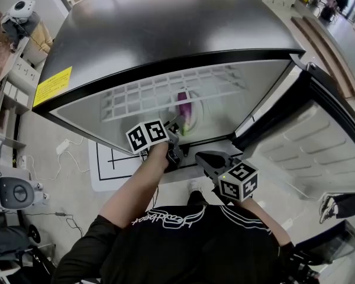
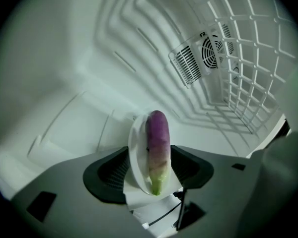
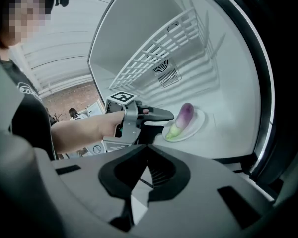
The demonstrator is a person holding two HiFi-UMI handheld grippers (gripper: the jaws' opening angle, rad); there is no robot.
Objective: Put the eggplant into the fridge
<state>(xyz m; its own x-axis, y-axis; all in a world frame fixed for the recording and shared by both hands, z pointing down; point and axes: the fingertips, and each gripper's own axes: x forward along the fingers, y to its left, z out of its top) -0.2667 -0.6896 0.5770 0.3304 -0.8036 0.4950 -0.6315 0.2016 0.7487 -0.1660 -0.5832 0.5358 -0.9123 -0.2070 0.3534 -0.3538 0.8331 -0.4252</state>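
two grippers at the open fridge (image 1: 165, 28): left gripper (image 2: 151, 170) released, jaws apart round the eggplant (image 2: 157, 145) on a white plate (image 2: 134, 157) on the fridge floor, frame centre; right gripper (image 3: 145, 170) clenched, empty.

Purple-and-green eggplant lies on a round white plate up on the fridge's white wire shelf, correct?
No. The purple-and-green eggplant and its round white plate sit on the fridge's floor, beneath the white wire shelf; the right gripper view shows it.

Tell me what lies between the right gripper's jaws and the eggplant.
In the right gripper view, the left gripper, its jaws open beside the white plate, lies between the right gripper and the eggplant.
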